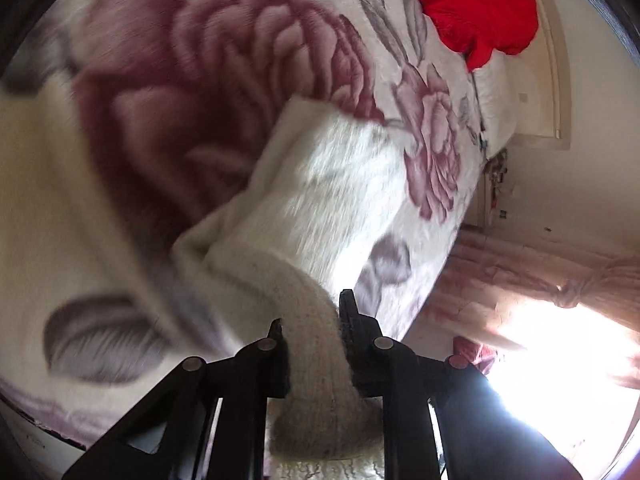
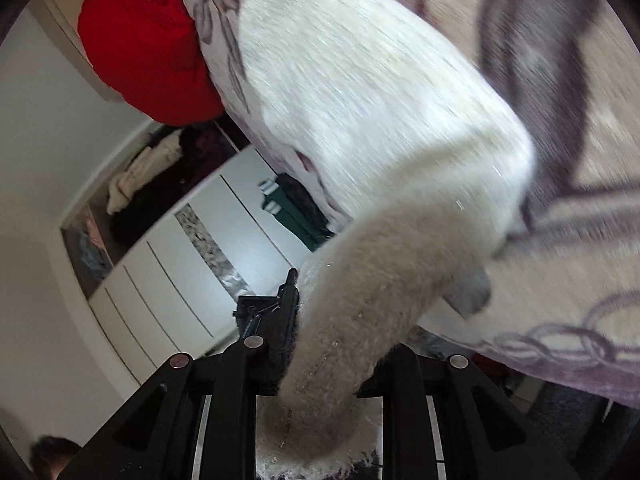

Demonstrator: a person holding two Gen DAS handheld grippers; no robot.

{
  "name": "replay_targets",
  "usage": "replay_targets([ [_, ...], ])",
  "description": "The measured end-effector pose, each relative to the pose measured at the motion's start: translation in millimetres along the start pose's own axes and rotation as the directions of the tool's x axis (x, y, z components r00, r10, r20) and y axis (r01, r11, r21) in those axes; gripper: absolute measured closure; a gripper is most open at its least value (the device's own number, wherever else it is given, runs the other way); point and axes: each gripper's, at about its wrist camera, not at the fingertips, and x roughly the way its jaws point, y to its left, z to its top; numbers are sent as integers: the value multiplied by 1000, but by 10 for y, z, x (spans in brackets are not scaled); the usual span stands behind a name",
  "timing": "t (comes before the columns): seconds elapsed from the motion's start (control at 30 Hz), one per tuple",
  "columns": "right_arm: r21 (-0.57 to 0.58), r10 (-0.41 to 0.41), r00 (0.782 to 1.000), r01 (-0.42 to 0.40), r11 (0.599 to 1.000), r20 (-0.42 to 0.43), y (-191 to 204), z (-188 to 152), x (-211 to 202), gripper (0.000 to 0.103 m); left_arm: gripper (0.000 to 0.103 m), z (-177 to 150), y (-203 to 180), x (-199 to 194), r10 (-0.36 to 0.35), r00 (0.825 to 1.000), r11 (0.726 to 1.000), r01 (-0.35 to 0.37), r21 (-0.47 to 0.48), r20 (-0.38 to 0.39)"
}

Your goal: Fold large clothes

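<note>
Left wrist view: the left claw (image 1: 314,318) is clamped on a bunched fold of the sweater (image 1: 320,200), which runs from between the two black fingers (image 1: 347,312) up and away over the blanket (image 1: 168,92). The far part of the sweater lies flat on the blanket, just beside a printed rose; the near part rises off it into the grip. Motion blur smears most of the blanket, and the sweater's bottom end is cut off behind the claw's frame. A window at the lower right is blown out to white. The sweater is cream-white and fuzzy, with a ribbed, thicker edge near the grip. A red garment (image 1: 480,4) lies at the far end of the bed.

Right wrist view: the right claw (image 2: 320,320) is closed on another gathered part of the sweater (image 2: 360,100), which fills the gap between its fingers and hides the right finger almost wholly; only the left finger (image 2: 289,300) shows. From the grip the cloth stretches up and spreads wide over the blanket (image 2: 560,240). Blur softens its surface. Here it looks shaggy, greyish in shadow near the claw and bright white farther off. The red garment (image 2: 140,48) sits at the upper left.
</note>
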Motion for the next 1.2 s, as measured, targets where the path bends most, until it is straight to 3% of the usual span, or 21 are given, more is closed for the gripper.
replay_targets([
  [0.1,52,17,1000,-18,998,21,181,432,30,79,87,395,-86,366,31,999,999,-31,16,-18],
  [0.23,106,4,999,-7,994,34,210,934,-126,70,80,705,42,643,24,996,998,-29,-55,-87],
  [0.33,130,8,1000,-10,991,13,223,1093,-240,62,75,756,135,559,-56,992,993,43,-112,-116],
  [0.4,110,21,1000,-19,994,-21,284,1090,-271,58,64,714,203,384,-171,979,978,155,-140,-112],
  [0.47,95,70,997,-67,993,-33,276,1037,-441,35,52,669,277,189,-254,964,958,240,-158,-74],
  [0.5,81,94,995,-91,993,-29,290,997,-538,22,48,641,320,66,-278,960,952,269,-149,-43],
  [0.57,35,115,993,-116,993,25,340,959,-790,21,48,584,381,-193,-273,961,959,275,-68,39],
  [0.6,2,105,993,-105,994,55,406,948,-911,21,47,551,369,-282,-236,969,972,237,0,76],
  [0.67,-116,12,990,4,993,142,598,936,-1096,19,47,420,325,-389,-147,981,977,124,171,131],
  [0.7,-194,-67,980,104,975,188,701,918,-1157,17,47,332,294,-367,-76,986,966,37,256,146],
  [0.77,-320,-236,941,307,896,243,823,893,-1146,17,47,180,266,-223,14,991,931,-63,361,135],
  [0.83,-412,-351,904,424,806,245,837,893,-1026,17,47,3,226,-28,26,996,887,-63,458,88],
  [0.9,-485,-423,871,491,724,251,846,883,-834,17,47,-69,156,172,37,998,847,-63,528,60],
  [0.97,-568,-469,845,526,634,259,855,877,-625,17,47,-133,24,357,105,992,786,-127,605,72],
  [1.03,-633,-520,811,555,540,267,866,881,-371,17,47,-109,-56,504,133,987,745,-160,648,90],
  [1.1,-656,-527,813,541,527,247,864,934,-180,17,47,-28,-88,590,127,987,736,-160,657,99],
  [1.17,-660,-497,826,532,531,266,900,975,-103,42,63,32,-125,610,129,985,731,-174,660,117],
  [1.2,-657,-487,830,530,536,272,925,991,-90,72,83,45,-158,588,143,980,720,-199,665,138],
])
